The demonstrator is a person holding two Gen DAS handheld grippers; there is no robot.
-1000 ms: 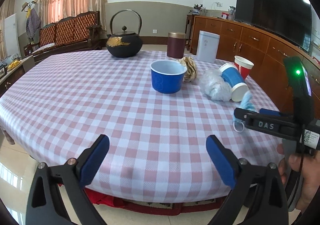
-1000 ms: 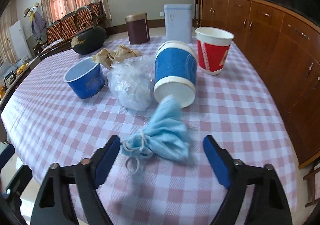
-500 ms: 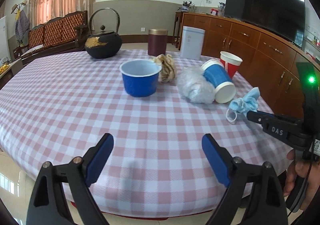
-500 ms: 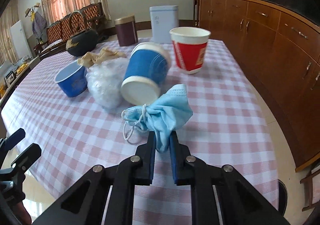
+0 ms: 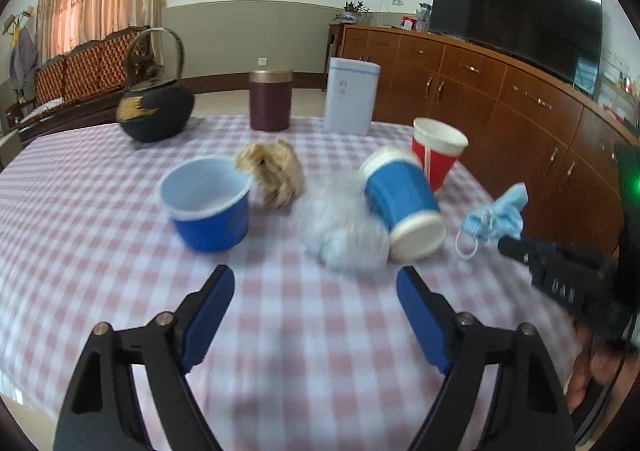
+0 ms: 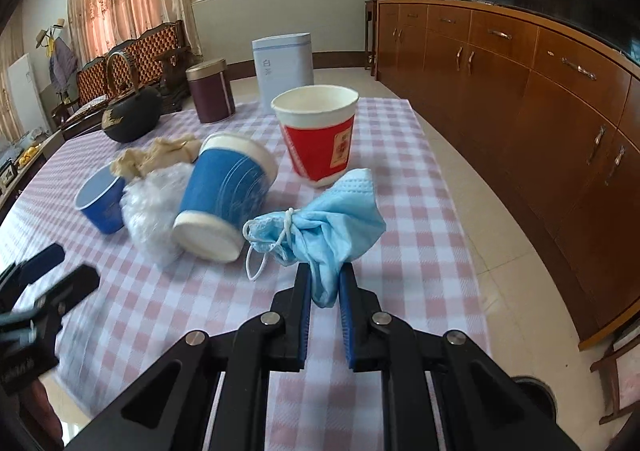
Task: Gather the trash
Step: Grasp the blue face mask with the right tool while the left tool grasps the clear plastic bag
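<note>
My right gripper (image 6: 325, 275) is shut on a crumpled blue face mask (image 6: 328, 223) and holds it above the checked table; the mask also shows in the left wrist view (image 5: 496, 217). My left gripper (image 5: 316, 291) is open and empty, over the table in front of a clear plastic wad (image 5: 340, 227). A blue paper cup (image 5: 404, 203) lies on its side beside the wad. A red paper cup (image 5: 438, 159) stands behind it. A blue bowl-shaped cup (image 5: 206, 203) stands upright, with crumpled brown paper (image 5: 272, 171) behind it.
A black iron kettle (image 5: 154, 107), a maroon canister (image 5: 270, 99) and a pale blue tin (image 5: 351, 95) stand at the table's far side. A wooden sideboard (image 6: 540, 99) runs along the right. A dark round bin (image 6: 534, 397) shows on the floor at lower right.
My right gripper has lifted the mask off the table and swung right. My left gripper has moved forward over the table toward the plastic wad and cups.
</note>
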